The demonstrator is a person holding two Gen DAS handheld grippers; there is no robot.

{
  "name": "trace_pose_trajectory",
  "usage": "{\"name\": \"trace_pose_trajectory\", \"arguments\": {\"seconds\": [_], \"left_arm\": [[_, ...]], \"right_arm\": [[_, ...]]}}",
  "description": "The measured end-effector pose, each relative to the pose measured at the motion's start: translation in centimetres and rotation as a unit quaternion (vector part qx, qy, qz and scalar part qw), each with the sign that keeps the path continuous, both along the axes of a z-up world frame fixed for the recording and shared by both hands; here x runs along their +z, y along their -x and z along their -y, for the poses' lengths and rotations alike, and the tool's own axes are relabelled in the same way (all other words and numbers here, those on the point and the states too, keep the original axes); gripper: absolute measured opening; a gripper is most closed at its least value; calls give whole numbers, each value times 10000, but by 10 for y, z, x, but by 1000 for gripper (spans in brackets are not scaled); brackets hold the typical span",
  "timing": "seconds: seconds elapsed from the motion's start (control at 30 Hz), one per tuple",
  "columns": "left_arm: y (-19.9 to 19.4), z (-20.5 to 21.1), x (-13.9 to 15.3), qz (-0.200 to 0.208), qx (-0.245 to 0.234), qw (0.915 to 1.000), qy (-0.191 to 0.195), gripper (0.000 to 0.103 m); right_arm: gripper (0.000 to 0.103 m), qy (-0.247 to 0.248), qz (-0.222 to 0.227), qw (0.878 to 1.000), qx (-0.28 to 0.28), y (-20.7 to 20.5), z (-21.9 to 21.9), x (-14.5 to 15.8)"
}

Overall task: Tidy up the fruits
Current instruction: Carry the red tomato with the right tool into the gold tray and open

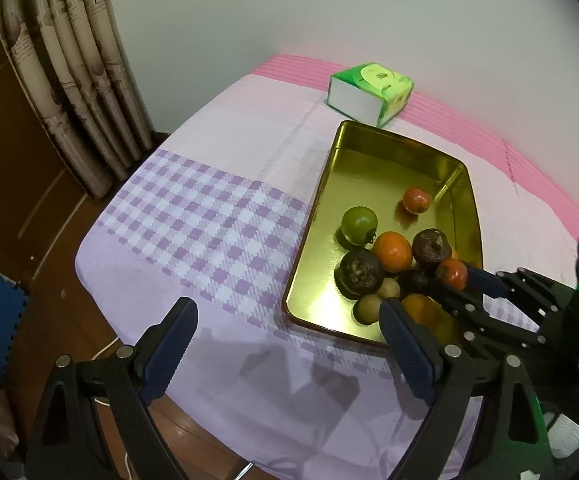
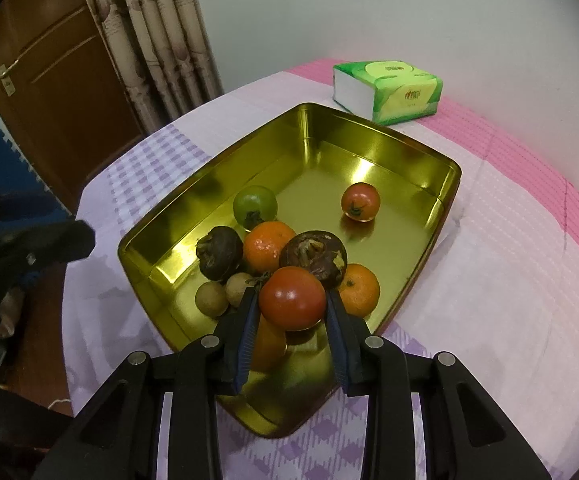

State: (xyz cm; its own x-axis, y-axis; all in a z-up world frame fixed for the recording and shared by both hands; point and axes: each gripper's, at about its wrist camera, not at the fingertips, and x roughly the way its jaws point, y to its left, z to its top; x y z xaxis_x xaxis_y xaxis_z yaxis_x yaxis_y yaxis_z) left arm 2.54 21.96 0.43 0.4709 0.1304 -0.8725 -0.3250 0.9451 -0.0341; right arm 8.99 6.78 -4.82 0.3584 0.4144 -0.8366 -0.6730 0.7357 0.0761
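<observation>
The right gripper tilts steeply downward with its jaws clamped on a red tomato. The left gripper also points steeply down, its two blue-padded fingers spread wide apart with nothing between them.

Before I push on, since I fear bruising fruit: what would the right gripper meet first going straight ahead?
The right gripper, shut on a red tomato, heads into the gold tray. The tomato would likely hit the dark wrinkled fruit just beyond it first, though depth is unclear.
</observation>
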Motion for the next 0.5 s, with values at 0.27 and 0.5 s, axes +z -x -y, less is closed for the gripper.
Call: {"name": "trace_pose_trajectory", "arguments": {"seconds": [0.27,0.5], "left_arm": [[-1,5,-2,-56,-82,9999,-61,91],[-2,9,-4,-91,-139,9998,-140,91]], "right_arm": [[34,43,34,9999,-150,-7,-2,-5],[37,14,24,9997,-228,-8,1,-2]]}}
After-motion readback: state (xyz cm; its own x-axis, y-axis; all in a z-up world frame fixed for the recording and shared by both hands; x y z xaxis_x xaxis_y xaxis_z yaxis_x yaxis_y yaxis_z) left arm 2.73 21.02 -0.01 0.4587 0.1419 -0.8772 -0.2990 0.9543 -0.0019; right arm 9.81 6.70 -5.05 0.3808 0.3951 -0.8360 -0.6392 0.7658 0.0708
